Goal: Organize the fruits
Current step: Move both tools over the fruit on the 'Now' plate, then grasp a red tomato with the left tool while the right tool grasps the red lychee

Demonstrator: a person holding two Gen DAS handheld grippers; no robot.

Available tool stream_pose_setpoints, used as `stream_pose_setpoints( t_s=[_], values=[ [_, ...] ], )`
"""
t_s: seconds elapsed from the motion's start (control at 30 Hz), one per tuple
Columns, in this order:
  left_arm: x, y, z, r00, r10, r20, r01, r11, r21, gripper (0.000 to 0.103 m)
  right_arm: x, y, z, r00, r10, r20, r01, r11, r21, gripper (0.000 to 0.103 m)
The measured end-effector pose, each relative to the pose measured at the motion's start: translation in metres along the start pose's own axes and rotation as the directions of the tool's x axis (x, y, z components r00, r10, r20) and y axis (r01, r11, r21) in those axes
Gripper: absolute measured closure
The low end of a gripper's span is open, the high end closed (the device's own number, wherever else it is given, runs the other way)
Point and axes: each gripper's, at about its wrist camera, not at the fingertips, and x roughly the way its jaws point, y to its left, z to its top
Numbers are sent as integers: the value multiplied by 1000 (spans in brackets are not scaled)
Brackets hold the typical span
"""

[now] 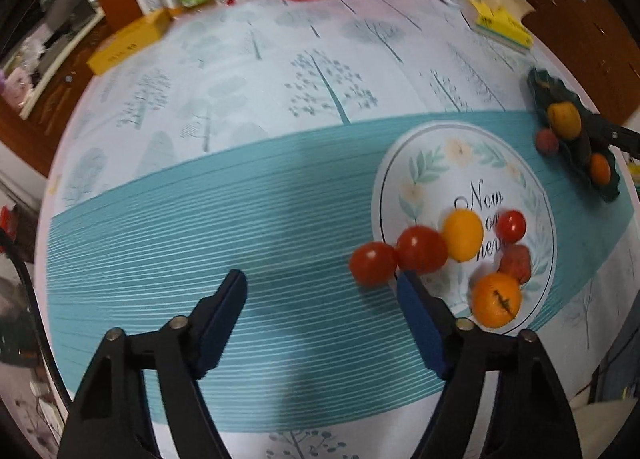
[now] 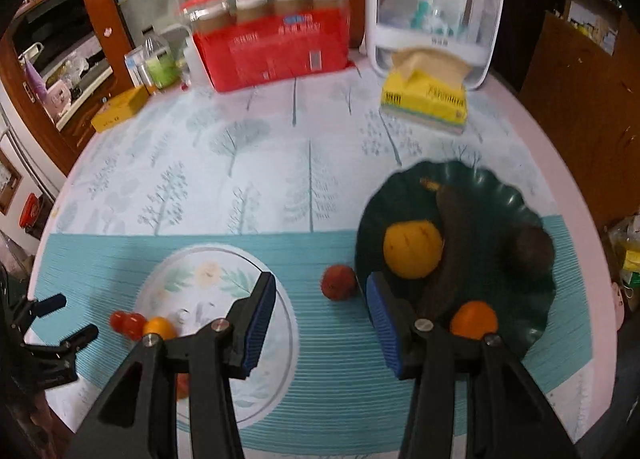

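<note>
Underneath everything lies a round table (image 2: 532, 163) covered by a cloth printed with pale trees and a broad teal striped band (image 1: 200, 239). Along its far edge stand a red box (image 2: 272, 51), a white-framed clear container (image 2: 436, 19), a yellow tissue pack (image 2: 426, 97), a green-filled bottle (image 2: 160, 63) and a flat yellow box (image 2: 120, 109). Wooden cabinets and dim, cluttered room edges surround the table.

On the teal band sits a white floral plate (image 1: 432, 163), and well to its right a dark green scalloped dish (image 2: 480, 187). The plate holds a yellow tomato (image 1: 463, 234), a small red tomato (image 1: 512, 225), a reddish lychee-like fruit (image 1: 516, 262) and an orange (image 1: 497, 299); two larger red tomatoes (image 1: 396, 257) sit at its left rim, the outer one on the cloth. The dish holds a yellow-orange citrus fruit (image 2: 413, 249), a dark elongated fruit (image 2: 448, 259), a dark round fruit (image 2: 532, 249) and a small orange (image 2: 474, 319). Another reddish fruit (image 2: 339, 282) lies on the cloth between plate and dish, near the dish rim.

The left gripper (image 1: 320, 283) hangs over bare teal cloth left of the plate, jaws spread with nothing between them, its right fingertip just below the red tomatoes. The right gripper (image 2: 322, 287) hovers between plate and dish, jaws apart and empty, the loose reddish fruit just beyond them. Most of the cloth's tree-printed part is open.
</note>
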Motion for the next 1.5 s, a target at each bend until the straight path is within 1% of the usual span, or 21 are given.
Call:
stream_pose_setpoints(
  t_s=[0.1, 0.13, 0.2, 0.23, 0.3, 0.37, 0.4, 0.47, 0.6, 0.67, 0.73, 0.83, 0.9, 1.0, 1.1, 1.17, 1.2, 1.33, 1.5],
  values=[
    [11, 2, 1, 999, -27, -17, 27, 999, 21, 36, 19, -9, -3, 999, 28, -25, -28, 1000, -9, 55],
    [15, 2, 1, 999, -35, -22, 36, 999, 30, 40, 25, -10, -2, 999, 32, -31, -33, 999, -21, 55],
    [19, 1, 3, 998, -58, -24, 59, 997, 44, 41, 35, -10, -2, 998, 29, -47, -32, 998, -51, 57],
    [20, 1, 3, 997, -70, -21, 71, 996, 53, 43, 39, -9, -1, 997, 45, -55, -49, 997, -67, 60],
    [22, -2, 5, 997, -82, -16, 83, 994, 75, 45, 43, -5, -1, 996, 72, -60, -77, 992, -96, 61],
    [23, -5, 7, 997, -82, -13, 83, 992, 96, 46, 47, 0, 0, 996, 65, -61, -72, 990, -123, 61],
    [25, -7, 7, 997, -81, -13, 82, 991, 104, 46, 52, 3, 0, 997, 44, -65, -52, 990, -134, 61],
    [27, -10, 9, 997, -81, -14, 82, 991, 110, 48, 59, 3, 0, 997, 26, -74, -36, 990, -136, 61],
    [31, -9, 13, 996, -89, -15, 90, 991, 101, 48, 67, 6, -1, 998, -25, -62, 15, 988, -156, 61],
    [34, -8, 15, 995, -97, -18, 98, 991, 93, 48, 69, 6, -2, 998, -35, -57, 25, 986, -167, 61],
    [36, -7, 16, 994, -105, -21, 106, 991, 84, 48, 68, 6, -1, 998, -19, -51, 10, 985, -171, 61],
    [38, -6, 16, 994, -106, -22, 108, 991, 80, 48, 66, 6, -1, 996, 61, -60, -70, 983, -169, 63],
    [39, -6, 16, 994, -107, -22, 109, 991, 78, 48, 67, 13, -3, 996, 66, -58, -77, 976, -202, 63],
    [39, -4, 16, 994, -110, -21, 111, 991, 73, 48, 72, 18, -4, 995, 69, -72, -83, 975, -206, 63],
    [37, -1, 15, 992, -127, -21, 128, 990, 63, 56, 79, 20, -4, 995, 58, -82, -74, 976, -203, 65],
    [37, 1, 15, 990, -138, -24, 139, 989, 58, 62, 85, 19, -6, 994, 49, -100, -68, 978, -197, 67],
    [38, 1, 15, 990, -139, -24, 140, 988, 56, 62, 86, 18, -6, 993, 49, -104, -69, 979, -193, 70],
    [39, 2, 15, 988, -152, -29, 153, 987, 42, 63, 86, 16, -7, 993, 58, -102, -75, 981, -181, 71],
    [40, 2, 14, 990, -137, -30, 138, 989, 43, 67, 85, 14, -10, 992, 73, -104, -90, 981, -170, 72]
  ],
)
